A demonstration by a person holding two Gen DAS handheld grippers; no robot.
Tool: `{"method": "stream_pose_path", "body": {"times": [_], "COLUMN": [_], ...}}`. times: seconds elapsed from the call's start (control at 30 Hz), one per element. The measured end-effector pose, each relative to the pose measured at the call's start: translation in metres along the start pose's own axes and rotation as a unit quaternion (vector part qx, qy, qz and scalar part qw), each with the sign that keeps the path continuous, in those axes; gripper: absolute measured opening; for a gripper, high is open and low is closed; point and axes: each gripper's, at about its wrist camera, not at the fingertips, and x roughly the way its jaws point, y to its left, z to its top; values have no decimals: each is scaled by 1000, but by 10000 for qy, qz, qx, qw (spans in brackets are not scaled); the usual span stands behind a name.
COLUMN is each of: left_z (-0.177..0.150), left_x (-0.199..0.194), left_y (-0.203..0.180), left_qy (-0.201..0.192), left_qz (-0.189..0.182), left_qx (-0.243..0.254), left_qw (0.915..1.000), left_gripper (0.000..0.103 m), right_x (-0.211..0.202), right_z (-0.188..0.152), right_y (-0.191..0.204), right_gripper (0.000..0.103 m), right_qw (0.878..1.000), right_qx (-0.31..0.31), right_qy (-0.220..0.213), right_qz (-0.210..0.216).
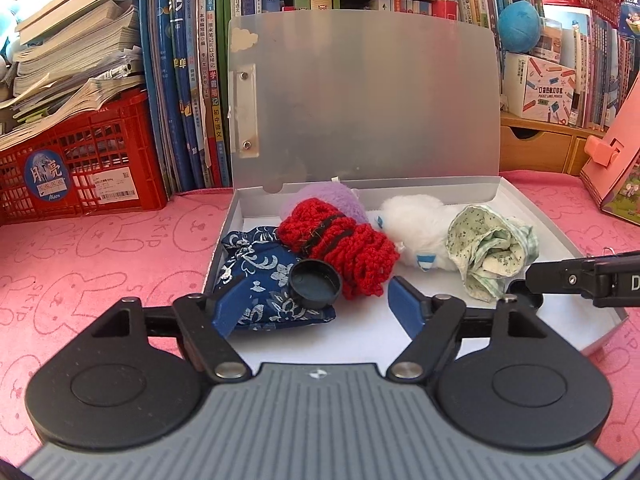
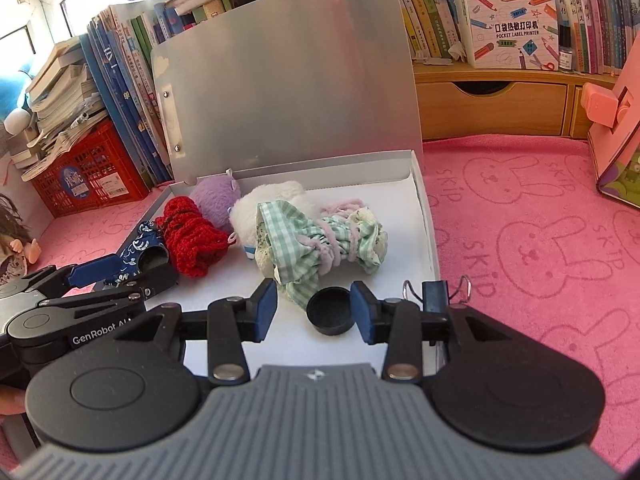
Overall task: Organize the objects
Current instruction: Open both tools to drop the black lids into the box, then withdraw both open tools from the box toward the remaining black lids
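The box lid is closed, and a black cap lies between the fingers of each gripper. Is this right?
Not quite: the box lid stands open, as the right wrist view shows. One black cap lies between the right gripper fingers, another cap between the left gripper fingers.

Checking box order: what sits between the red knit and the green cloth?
The white plush lies between red knit and green cloth, in both views.

Many books (image 1: 192,80) are stood behind a red basket (image 1: 80,160); a pink bunny cloth (image 2: 540,240) is spread out; a printer box (image 2: 508,28) is kept on a wooden shelf (image 2: 492,100).
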Motion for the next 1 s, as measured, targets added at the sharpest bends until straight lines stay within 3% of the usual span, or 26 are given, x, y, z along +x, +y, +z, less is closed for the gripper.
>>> {"method": "stream_pose_path", "body": {"times": [0.4, 1.0], "left_z": [-16, -82], "left_x": [-69, -170], "left_y": [-18, -43], "left_qy": [-132, -229], "left_qz": [-171, -607], "left_qx": [97, 28], "left_qw": [9997, 9979], "left_gripper": [96, 98], "right_x": [-59, -152], "right_z": [-30, -102], "right_y": [4, 7], "right_gripper": [73, 90], "right_qw": [9981, 9902], "right_qx": [-399, -961], "right_qy": [-461, -1014], "right_qz": [-46, 29]}}
